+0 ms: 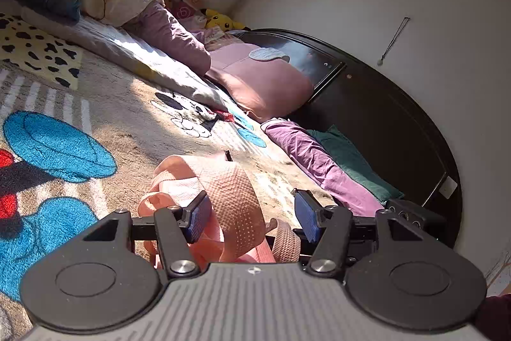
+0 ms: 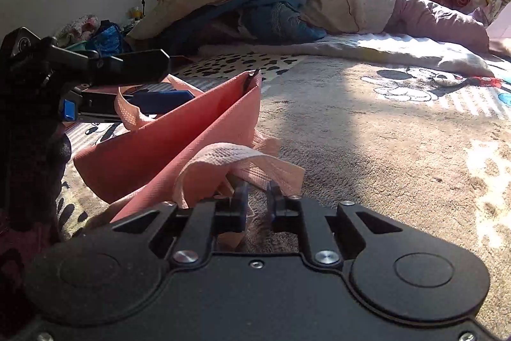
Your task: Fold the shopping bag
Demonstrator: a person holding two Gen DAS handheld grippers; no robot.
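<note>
Both wrist cameras sit low over the blanket (image 2: 367, 149), close, sharing the pink bag (image 1: 223, 181).

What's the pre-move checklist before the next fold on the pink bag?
1. Right gripper pinching the bag: ok, its jaws stand nearly together with a pale handle strap draped over them.
2. Left gripper gripping: not ok, jaws apart, bag fabric between them but the pads not pressing.
3. Pink shopping bag flat: not ok, it is partly lifted and its mouth gapes.
4. Handles tucked: not ok, straps loop loose around the left gripper's fingers.
5. Space on the rug to lay the fold: ok, bare to the right of the bag.
6. Bag's bottom edge aligned: cannot tell, hidden.
</note>
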